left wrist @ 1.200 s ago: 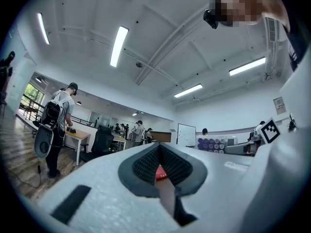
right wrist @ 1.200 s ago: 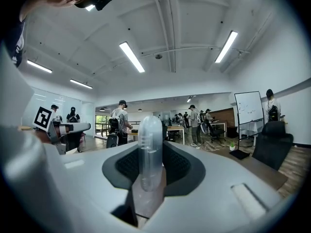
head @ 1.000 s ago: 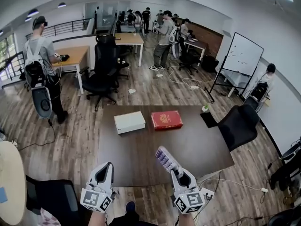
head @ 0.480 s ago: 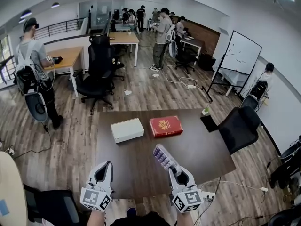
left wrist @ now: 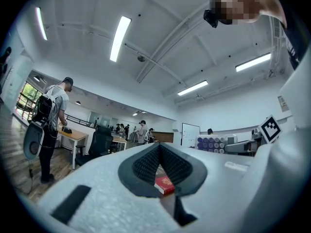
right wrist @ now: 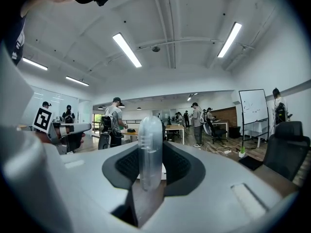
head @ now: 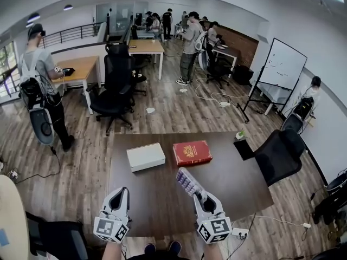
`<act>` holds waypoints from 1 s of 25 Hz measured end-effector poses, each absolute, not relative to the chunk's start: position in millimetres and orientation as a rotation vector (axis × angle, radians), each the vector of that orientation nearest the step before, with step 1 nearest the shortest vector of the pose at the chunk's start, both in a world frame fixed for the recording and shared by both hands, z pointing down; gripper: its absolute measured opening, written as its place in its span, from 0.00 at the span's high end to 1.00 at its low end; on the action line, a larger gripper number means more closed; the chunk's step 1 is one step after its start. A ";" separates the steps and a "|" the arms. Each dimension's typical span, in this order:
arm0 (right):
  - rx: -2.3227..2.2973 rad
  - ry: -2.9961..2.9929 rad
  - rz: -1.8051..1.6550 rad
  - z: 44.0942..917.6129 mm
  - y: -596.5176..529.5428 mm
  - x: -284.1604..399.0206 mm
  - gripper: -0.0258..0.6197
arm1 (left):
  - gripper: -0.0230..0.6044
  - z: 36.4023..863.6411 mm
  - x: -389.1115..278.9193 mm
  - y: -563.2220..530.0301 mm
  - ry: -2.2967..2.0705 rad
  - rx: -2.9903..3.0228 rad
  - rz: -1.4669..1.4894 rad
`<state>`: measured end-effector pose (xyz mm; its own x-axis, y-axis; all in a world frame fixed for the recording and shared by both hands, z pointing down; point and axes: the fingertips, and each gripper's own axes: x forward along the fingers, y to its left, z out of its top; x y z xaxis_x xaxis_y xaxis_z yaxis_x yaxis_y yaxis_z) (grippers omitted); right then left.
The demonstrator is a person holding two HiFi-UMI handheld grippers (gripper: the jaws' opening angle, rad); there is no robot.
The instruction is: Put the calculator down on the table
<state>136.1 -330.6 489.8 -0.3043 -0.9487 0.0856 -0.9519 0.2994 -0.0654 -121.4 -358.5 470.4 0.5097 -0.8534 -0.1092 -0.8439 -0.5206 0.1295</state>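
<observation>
The left hand-held gripper (head: 122,193) is low at the near left and points away, roughly level. Its 2 jaws meet at the tips with nothing between them. The right hand-held gripper (head: 200,197), alongside it, clamps the calculator (head: 187,182), which juts forward.

both grippers have moved forward toward the red book (head: 192,153). the calculator (head: 188,181), clamped in the right gripper (head: 201,197), now stands nearer the book's front edge. the left gripper (head: 120,195) has advanced level with it, left of the book.
</observation>
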 end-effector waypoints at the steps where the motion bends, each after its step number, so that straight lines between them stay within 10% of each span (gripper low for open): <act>1: 1.829 -2.508 0.159 490.8 -334.4 137.4 0.78 | 0.97 471.5 -119.5 -361.1 -1.511 2.676 -0.245; 25: 1.797 -2.599 0.339 509.9 -395.4 145.3 0.78 | 0.97 480.5 -111.7 -408.1 -1.574 2.648 -0.222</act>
